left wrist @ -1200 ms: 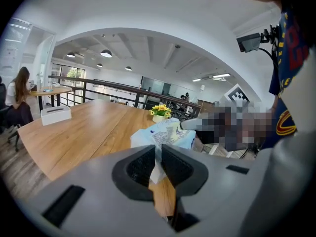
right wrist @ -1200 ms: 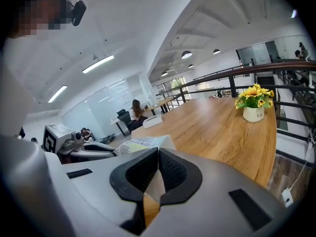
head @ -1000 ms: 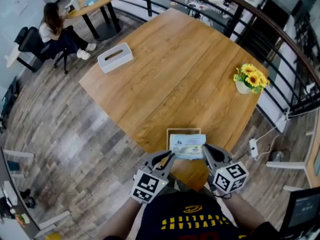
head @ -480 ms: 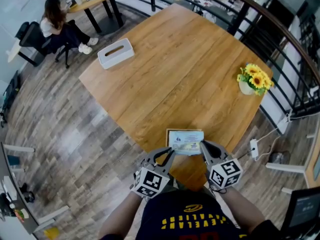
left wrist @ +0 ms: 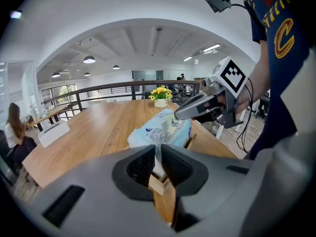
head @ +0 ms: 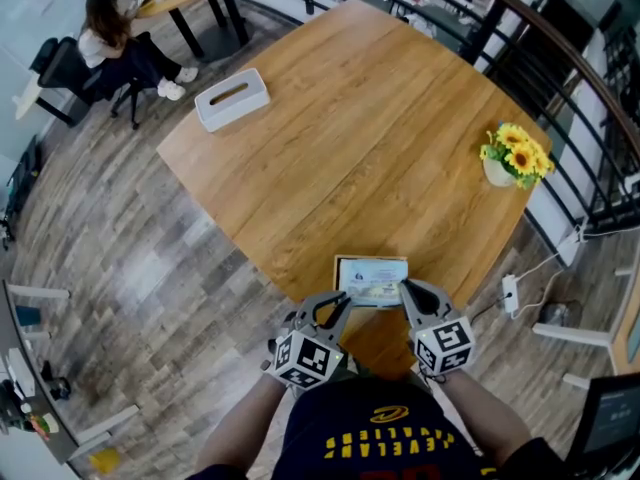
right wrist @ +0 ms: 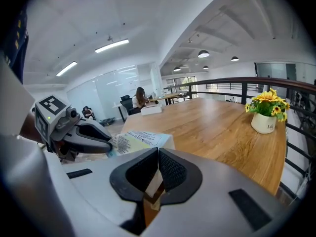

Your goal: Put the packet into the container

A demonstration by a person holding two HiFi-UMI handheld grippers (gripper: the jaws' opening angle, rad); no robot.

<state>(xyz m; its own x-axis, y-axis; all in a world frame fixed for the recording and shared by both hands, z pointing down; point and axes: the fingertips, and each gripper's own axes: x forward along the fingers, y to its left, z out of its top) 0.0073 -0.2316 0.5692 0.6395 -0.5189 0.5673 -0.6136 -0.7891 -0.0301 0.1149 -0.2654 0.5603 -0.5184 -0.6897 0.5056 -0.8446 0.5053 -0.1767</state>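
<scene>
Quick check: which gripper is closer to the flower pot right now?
Right. The right gripper pinches the packet at the edge facing the flower pot; the left gripper grips the opposite edge, farther from the pot.

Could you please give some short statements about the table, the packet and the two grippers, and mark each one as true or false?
1. The left gripper and the right gripper each grip one end of the packet. True.
2. The packet lies on the bare table beside the flowers. False: it is held over the wooden container at the near edge, far from the flowers.
3. A white box stands near the table's far left corner. True.
4. The flowers are red. False: they are yellow.
5. Nobody else is in view. False: a person sits at another table.
</scene>
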